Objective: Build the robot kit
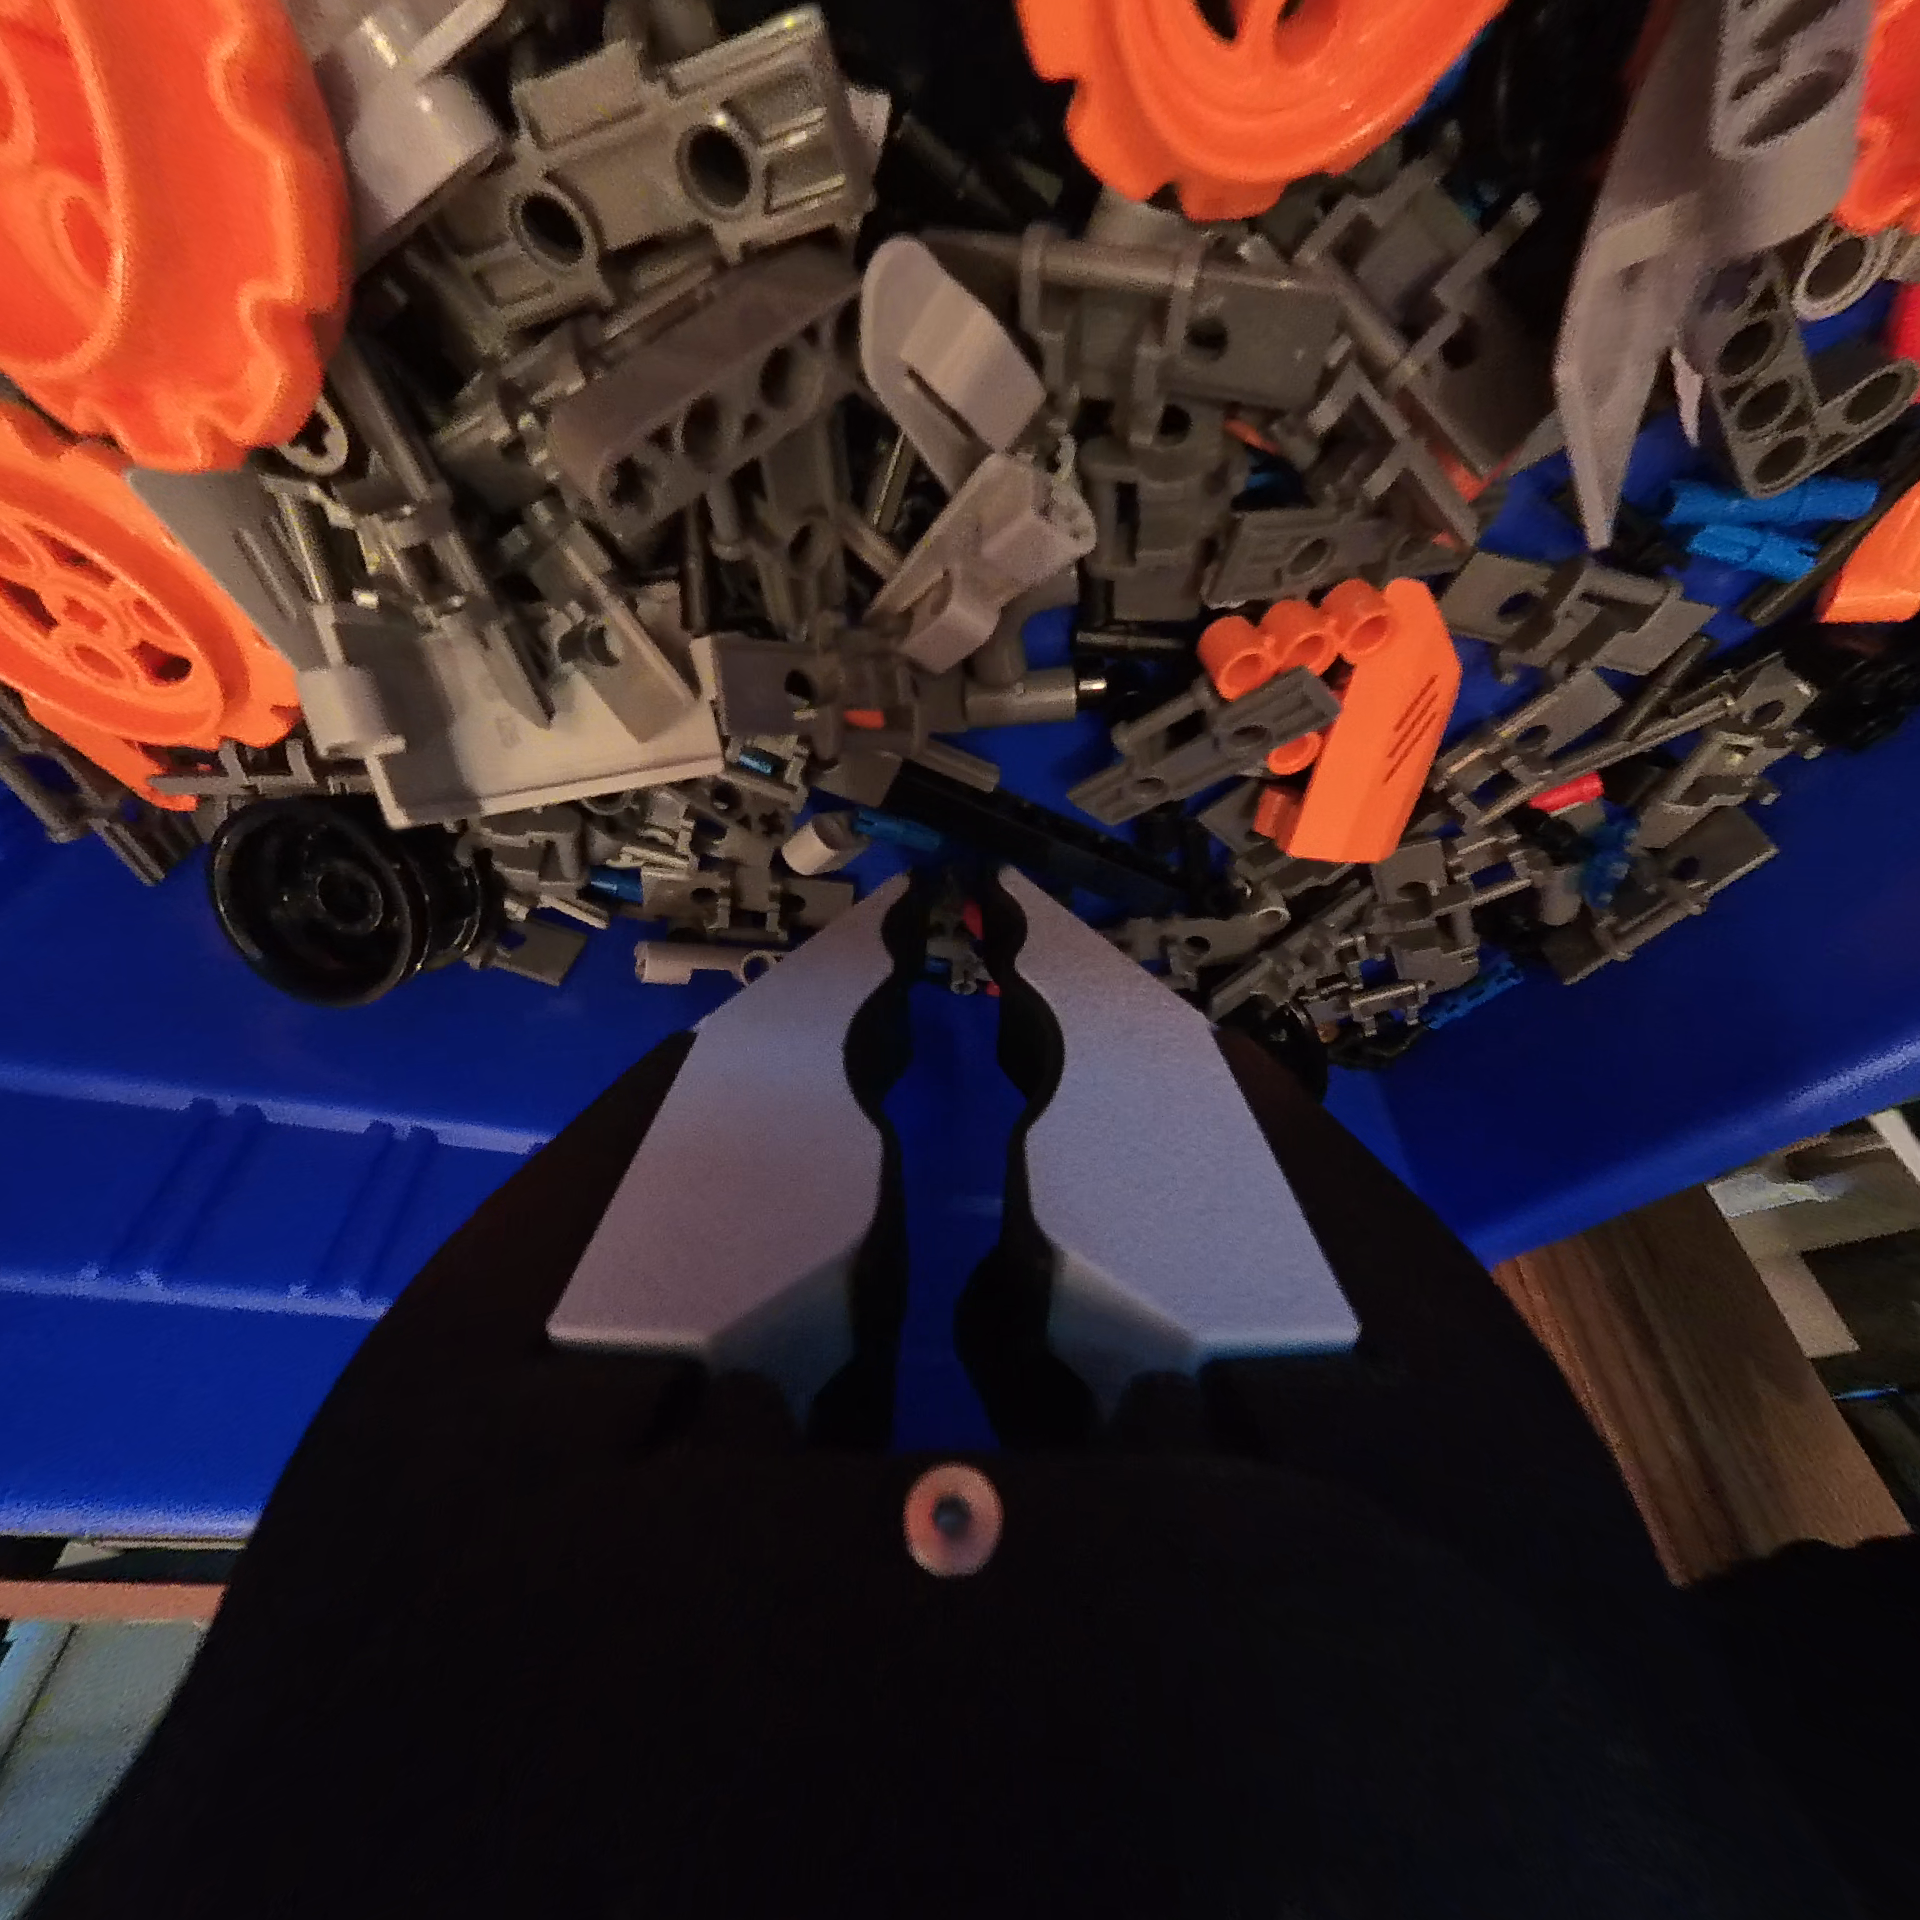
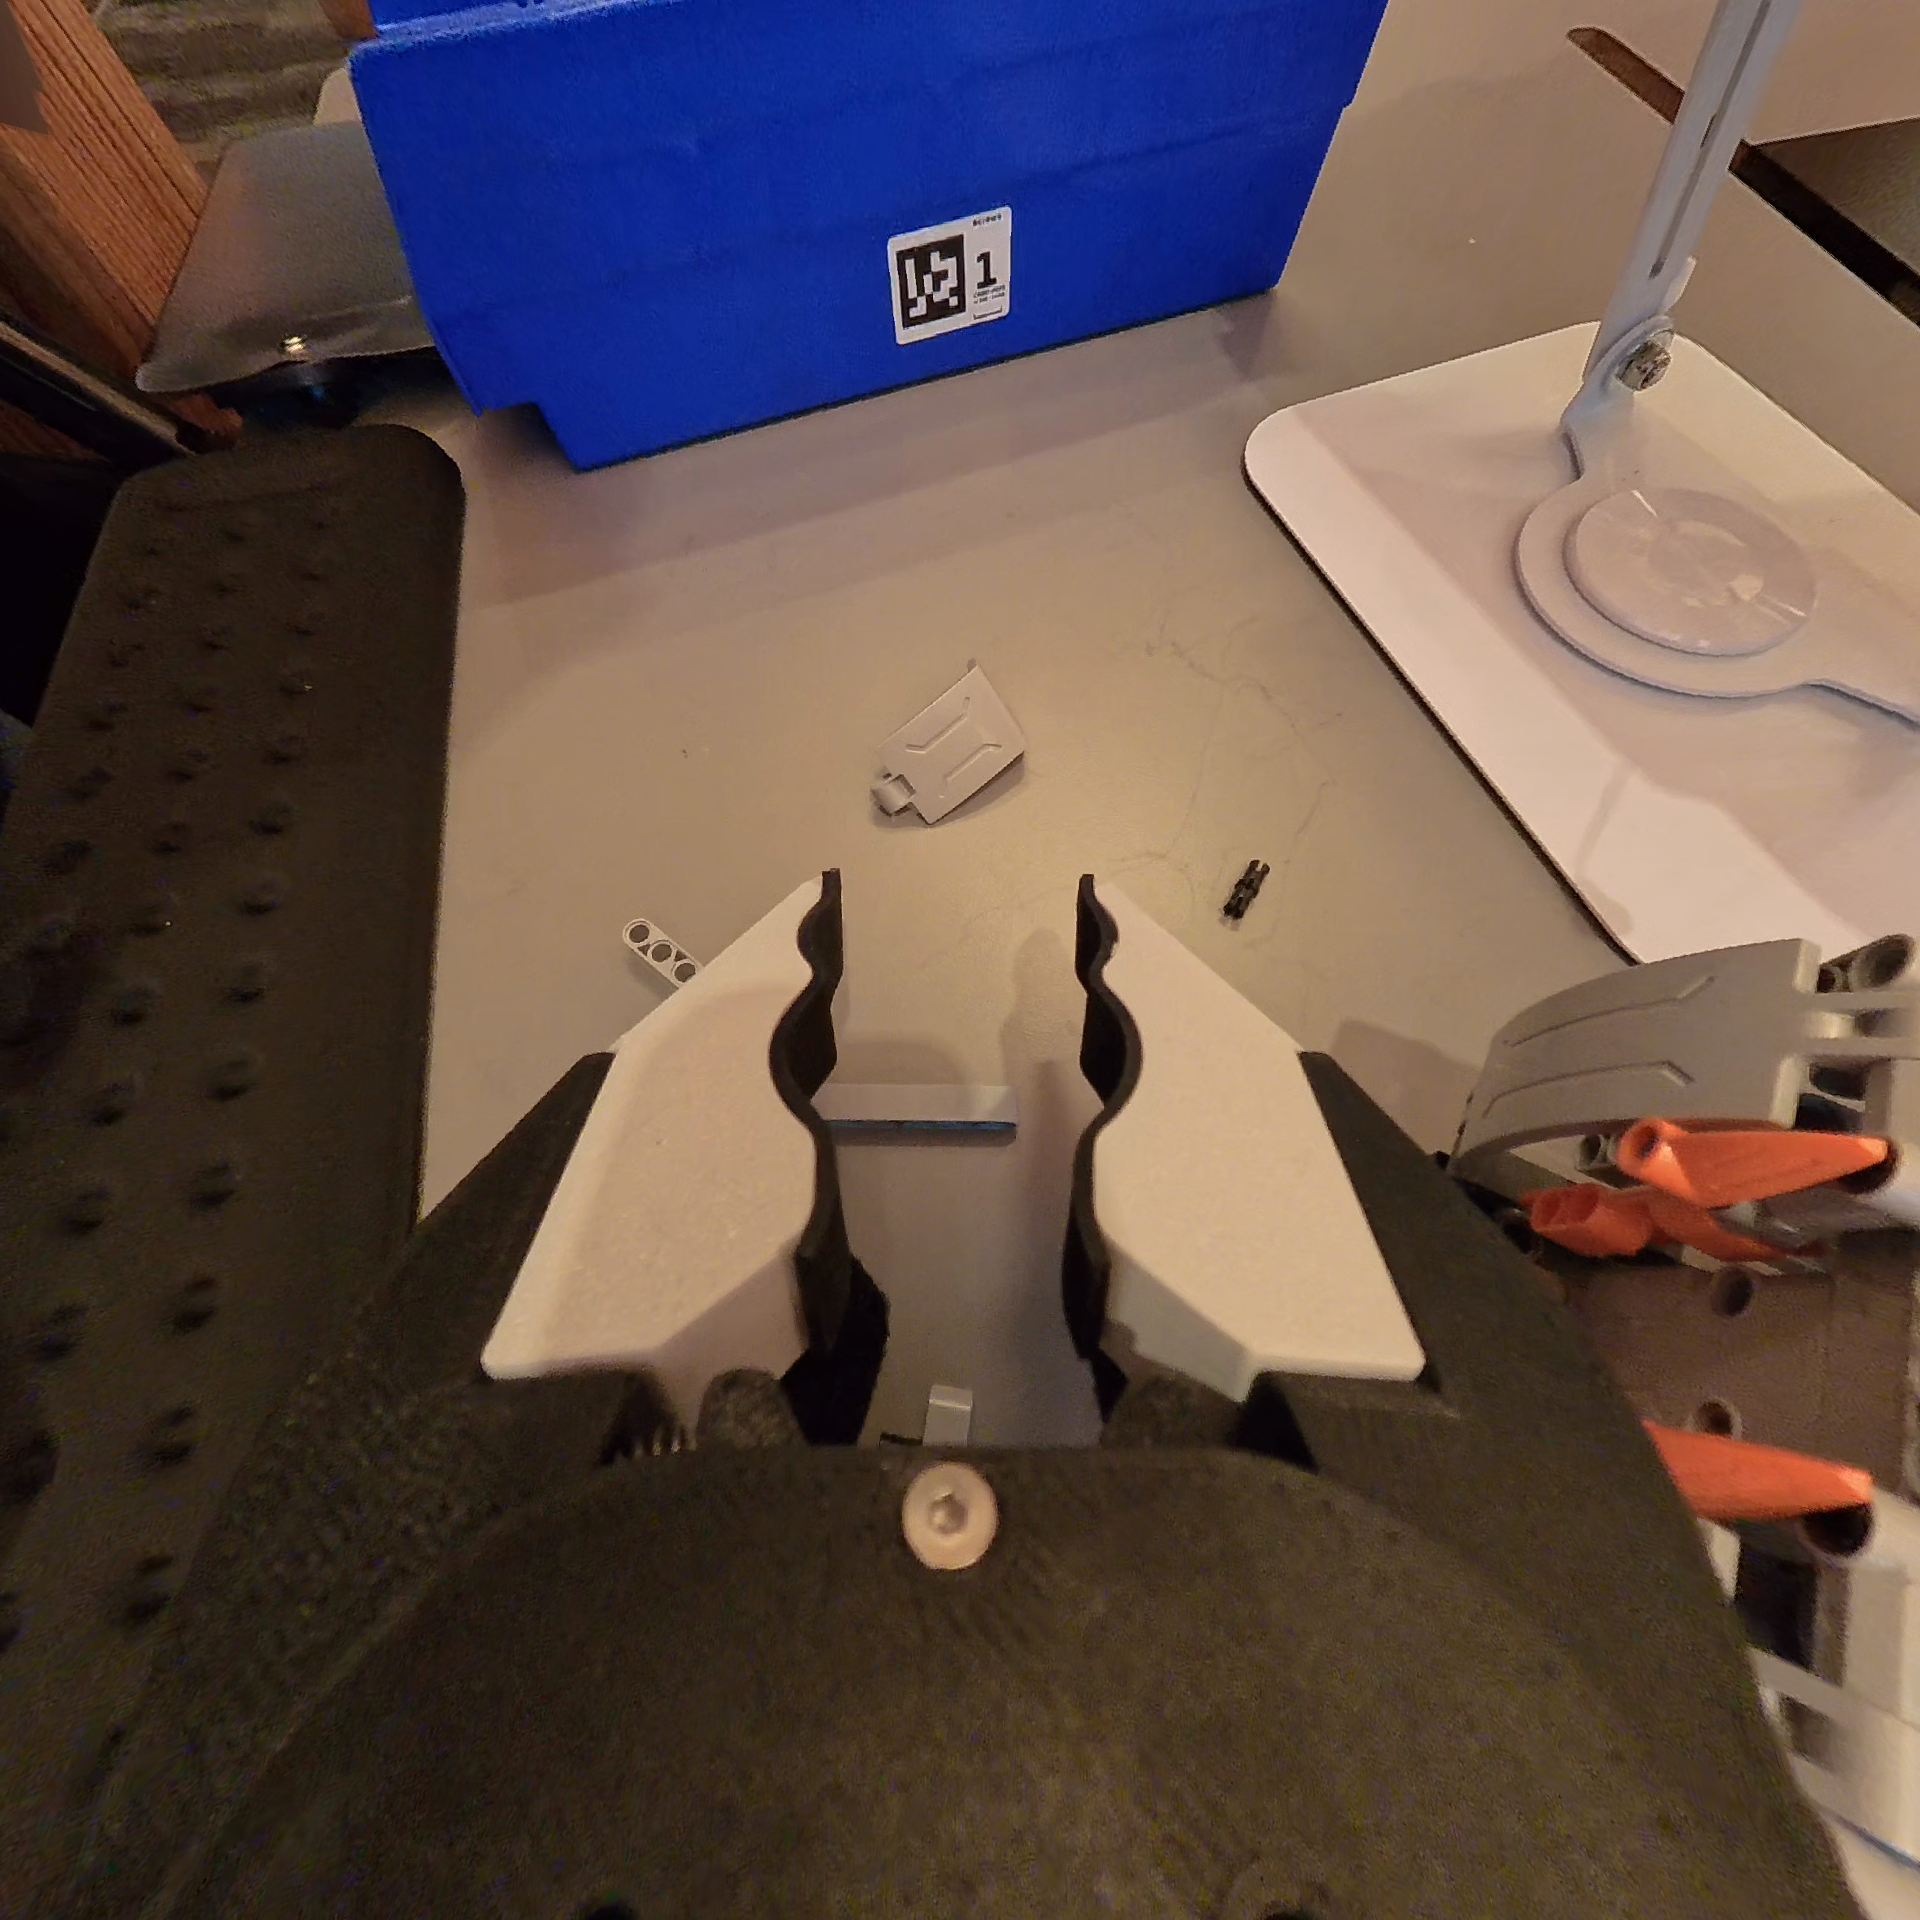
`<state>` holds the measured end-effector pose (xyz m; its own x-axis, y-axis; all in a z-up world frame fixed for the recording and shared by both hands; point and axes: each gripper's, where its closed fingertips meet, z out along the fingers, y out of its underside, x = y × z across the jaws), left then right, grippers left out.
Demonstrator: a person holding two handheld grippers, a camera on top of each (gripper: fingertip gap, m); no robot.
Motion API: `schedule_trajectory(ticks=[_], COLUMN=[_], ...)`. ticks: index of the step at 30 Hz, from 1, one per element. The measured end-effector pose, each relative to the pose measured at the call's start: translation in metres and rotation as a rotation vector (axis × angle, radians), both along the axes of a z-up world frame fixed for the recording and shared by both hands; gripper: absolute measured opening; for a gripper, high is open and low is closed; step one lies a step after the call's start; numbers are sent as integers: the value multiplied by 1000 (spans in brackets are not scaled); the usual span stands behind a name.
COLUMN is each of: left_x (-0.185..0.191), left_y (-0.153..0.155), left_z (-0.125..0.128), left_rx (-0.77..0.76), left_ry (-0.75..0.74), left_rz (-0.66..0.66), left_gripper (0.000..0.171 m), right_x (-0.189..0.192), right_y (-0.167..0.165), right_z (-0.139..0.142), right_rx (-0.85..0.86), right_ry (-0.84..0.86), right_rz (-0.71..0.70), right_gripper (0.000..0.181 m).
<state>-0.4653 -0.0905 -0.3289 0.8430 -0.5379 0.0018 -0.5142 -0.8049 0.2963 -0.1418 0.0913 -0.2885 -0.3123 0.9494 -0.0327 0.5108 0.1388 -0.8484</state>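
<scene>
Inside blue bin [image 1: 312, 1091], my left tool [image 1: 951, 914] nearly closed, tips at edge of grey-and-orange building-piece pile [image 1: 935, 468]; grip unconfirmed. Risk: small pieces snag, slip. Right tool [image 2: 956, 894] wide, empty above worktop [image 2: 1039, 582], grey panel piece [image 2: 951, 753] near.

A blue bin [image 2: 810, 208] stands at twelve o'clock on the grey desk [image 2: 1039, 582], heaped with grey and orange building pieces [image 1: 935, 468]. A white stand base [image 2: 1455, 623] sits at two o'clock, a grey panel piece [image 2: 951, 750] between.
</scene>
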Motion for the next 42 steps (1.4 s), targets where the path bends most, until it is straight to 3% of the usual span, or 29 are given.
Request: schedule_trajectory(ticks=[7, 13, 18, 26, 31, 36, 42], left_x=[4, 18, 63, 152, 197, 263, 329], left_y=[3, 20, 42, 67, 88, 115, 148], left_z=[13, 46, 91, 156, 157, 156, 139], left_rx=[57, 234, 427, 610, 636, 718, 910], left_ry=[-80, -250, -456, -620, -552, -592, -698], left_rz=[37, 69, -43, -240, -250, -237, -57], left_gripper=[7, 7, 7, 6, 6, 6, 6], right_x=[0, 0, 1, 4, 6, 8, 9], right_y=[-1, -3, -7, -17, -23, -22, -23], right_z=[1, 3, 11, 30, 38, 49, 53], right_rx=[3, 13, 39, 87, 73, 13, -3], right_ry=[4, 13, 41, 111, 138, 171, 185], right_rz=[3, 7, 19, 46, 62, 59, 70], right_gripper=[43, 43, 43, 43, 43, 43, 40])
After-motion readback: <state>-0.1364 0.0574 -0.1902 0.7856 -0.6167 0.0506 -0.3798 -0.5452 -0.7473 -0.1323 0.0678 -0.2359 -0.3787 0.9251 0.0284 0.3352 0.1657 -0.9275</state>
